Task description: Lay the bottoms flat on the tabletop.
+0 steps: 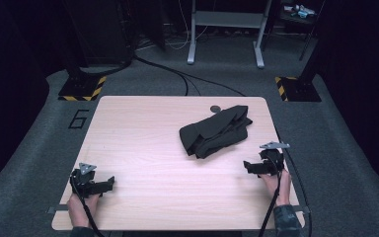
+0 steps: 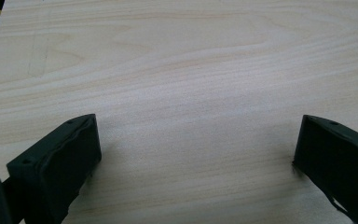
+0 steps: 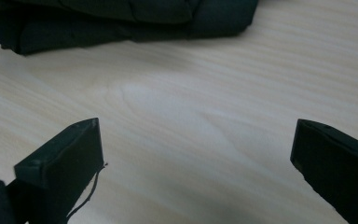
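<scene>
On the left, a hand (image 1: 81, 205) is holding the left gripper (image 1: 109, 182) low over the near left corner of the table (image 1: 143, 148). Its jaws are standing wide apart with nothing between them, and in the left gripper view they are framing bare pale wood. A black cable is trailing back from it past the wrist and over the near edge.

Toward the middle and a little to the right, a dark cloth (image 1: 216, 130) is lying bunched and loosely folded on the far half of the table, well apart from the left gripper. A small dark round disc (image 1: 215, 108) is sitting in the tabletop just behind the cloth.

On the right, the other hand (image 1: 276, 185) is holding the right gripper (image 1: 246, 167) over the near right part of the table, near the cloth but not touching it. Its jaws are also spread wide and are gripping nothing. In the right gripper view the cloth (image 3: 121, 18) is lying just beyond the open jaws, with a strip of bare wood between them and its folded edge.
</scene>
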A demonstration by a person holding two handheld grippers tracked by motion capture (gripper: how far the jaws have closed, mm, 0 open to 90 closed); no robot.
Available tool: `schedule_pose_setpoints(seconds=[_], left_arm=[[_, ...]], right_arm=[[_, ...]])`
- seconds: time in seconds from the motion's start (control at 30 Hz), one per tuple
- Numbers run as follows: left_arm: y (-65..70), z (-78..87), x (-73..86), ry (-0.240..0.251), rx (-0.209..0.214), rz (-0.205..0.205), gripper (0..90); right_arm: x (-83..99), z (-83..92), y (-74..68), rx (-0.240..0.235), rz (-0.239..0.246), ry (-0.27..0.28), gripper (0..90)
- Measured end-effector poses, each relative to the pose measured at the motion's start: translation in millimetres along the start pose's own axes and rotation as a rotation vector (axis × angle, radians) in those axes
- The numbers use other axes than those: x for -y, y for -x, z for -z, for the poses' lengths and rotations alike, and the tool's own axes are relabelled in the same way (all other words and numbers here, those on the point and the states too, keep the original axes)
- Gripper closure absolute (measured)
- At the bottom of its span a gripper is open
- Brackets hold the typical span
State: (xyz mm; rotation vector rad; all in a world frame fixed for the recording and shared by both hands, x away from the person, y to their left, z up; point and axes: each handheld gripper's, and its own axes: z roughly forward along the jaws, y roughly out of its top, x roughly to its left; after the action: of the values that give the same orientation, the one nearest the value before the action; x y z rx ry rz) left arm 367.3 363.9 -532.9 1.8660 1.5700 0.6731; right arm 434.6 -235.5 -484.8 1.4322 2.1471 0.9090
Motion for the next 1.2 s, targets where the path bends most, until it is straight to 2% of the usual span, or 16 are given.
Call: schedule_pose_setpoints(seconds=[0.03, 0.13, 0.2, 0.47, 0.5, 0.53, 0.63, 0.67, 0.73, 0.83, 0.9, 0.93, 0.97, 1.03, 1.13, 1.2], left_arm=[[0.0, 0.0, 0.0, 0.002, -0.001, -0.001, 0.1], [0.1, 0.0, 0.1, 0.001, 0.0, 0.003, 0.2], [0.1, 0.0, 0.1, 0.001, 0.0, 0.002, 0.2], [-0.1, 0.1, 0.0, -0.001, -0.001, 0.004, 0.2], [-0.1, 0.1, 0.0, -0.001, -0.001, 0.004, 0.2], [-0.1, 0.0, 0.0, 0.0, -0.001, 0.004, 0.2], [-0.1, 0.0, 0.0, 0.0, -0.001, 0.005, 0.2], [-0.1, 0.0, 0.0, 0.0, -0.001, 0.005, 0.2], [-0.2, 0.1, 0.0, -0.001, -0.001, 0.004, 0.2], [-0.1, 0.0, 0.1, 0.0, -0.002, 0.005, 0.2], [-0.2, 0.1, 0.0, -0.001, -0.001, 0.004, 0.2], [-0.1, 0.0, 0.0, 0.0, -0.001, 0.004, 0.2], [-0.1, 0.0, 0.0, 0.0, -0.001, 0.004, 0.2], [-0.1, 0.0, 0.0, 0.0, -0.002, 0.005, 0.2], [-0.1, 0.0, 0.1, 0.0, -0.002, 0.005, 0.2], [0.0, 0.0, 0.1, 0.0, -0.002, 0.005, 0.2]], right_arm=[[-4.0, -2.2, -2.3, 0.003, -0.004, -0.011, 2.8], [-20.3, -13.8, -5.5, 0.001, 0.032, -0.021, 4.8], [-29.0, -19.6, -7.6, -0.007, 0.027, -0.03, 6.0], [-72.6, -44.7, -11.6, -0.02, 0.026, -0.003, 13.6], [-72.6, -44.7, -11.6, -0.02, 0.026, -0.003, 13.6], [-84.1, -53.1, -13.6, -0.028, 0.02, -0.004, 16.7], [-93.2, -64.7, -15.5, -0.017, 0.036, -0.025, 23.6], [-93.2, -64.7, -15.5, -0.017, 0.036, -0.025, 23.6], [-97.6, -77.5, -14.1, -0.01, 0.028, -0.056, 31.6], [-96.0, -90.0, -9.2, -0.028, 0.039, -0.092, 36.1], [-93.1, -96.1, -9.2, -0.044, 0.079, -0.115, 40.3], [-91.9, -97.7, -8.8, -0.064, 0.073, -0.108, 44.9], [-91.9, -97.7, -8.8, -0.064, 0.073, -0.108, 44.9], [-90.8, -97.9, -8.9, -0.08, 0.065, -0.096, 53.2], [-88.2, -95.7, -13.4, -0.079, 0.067, -0.08, 65.1], [-87.3, -94.8, -15.1, -0.077, 0.064, -0.075, 69.1]])
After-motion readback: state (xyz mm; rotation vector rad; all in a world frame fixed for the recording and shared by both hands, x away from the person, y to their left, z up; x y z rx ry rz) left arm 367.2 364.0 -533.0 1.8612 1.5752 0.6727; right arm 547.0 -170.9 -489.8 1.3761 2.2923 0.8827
